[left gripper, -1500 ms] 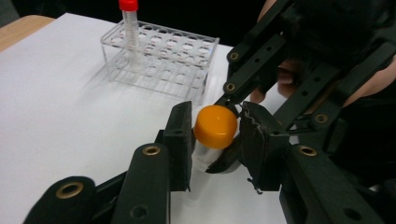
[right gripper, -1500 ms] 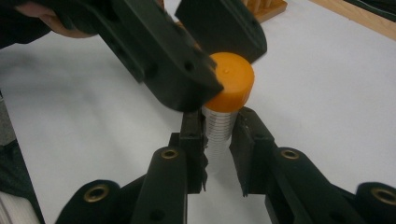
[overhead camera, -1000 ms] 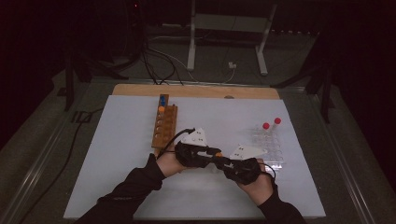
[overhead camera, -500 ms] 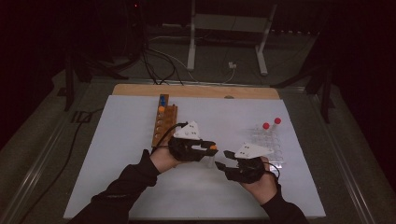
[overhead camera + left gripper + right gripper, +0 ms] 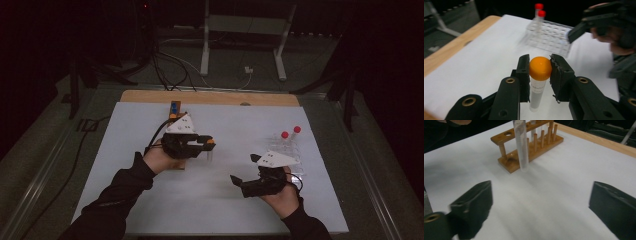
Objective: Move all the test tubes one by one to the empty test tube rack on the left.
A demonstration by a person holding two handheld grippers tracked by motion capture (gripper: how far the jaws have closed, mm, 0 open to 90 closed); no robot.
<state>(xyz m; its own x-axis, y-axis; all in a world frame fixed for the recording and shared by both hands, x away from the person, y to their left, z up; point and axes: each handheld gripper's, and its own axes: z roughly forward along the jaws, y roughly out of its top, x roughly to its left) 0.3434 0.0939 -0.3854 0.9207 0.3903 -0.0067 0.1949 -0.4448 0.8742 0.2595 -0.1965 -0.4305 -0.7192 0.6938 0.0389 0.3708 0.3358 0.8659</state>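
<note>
- While I hold the left hand-held gripper (image 5: 540,75) above the table (image 5: 150,200), its jaws are clamped on the orange cap of a tube (image 5: 537,92), which hangs upright below the pads; gripping at the cap leaves the clear body free, which I judge suits lowering it into a rack hole.
- In the high view the same left hand-held gripper (image 5: 207,145) sits just right of the wooden rack (image 5: 173,112), with the tube's body pointing down at the white sheet.
- My right hand-held gripper (image 5: 239,184) has just been opening; its jaws now stand wide apart with nothing between them, and in its own view only bare sheet lies between the two black pads. I read this as a hand-over completed: the right side has let go so the left alone carries the tube.
- From the right gripper view the tube (image 5: 521,147) hangs in front of the wooden rack (image 5: 529,147), close to its near end but not in a hole; one near round hole looks unoccupied, and whether the farther holes are filled I cannot tell through the blur.
- A clear plastic rack (image 5: 549,37) lies farther right on the table, holding two red-capped tubes (image 5: 539,11) upright at its far end; its other cells appear vacant.
- At the wooden rack's far end in the high view, a blue-capped item (image 5: 174,106) stands, too small to identify.
</note>
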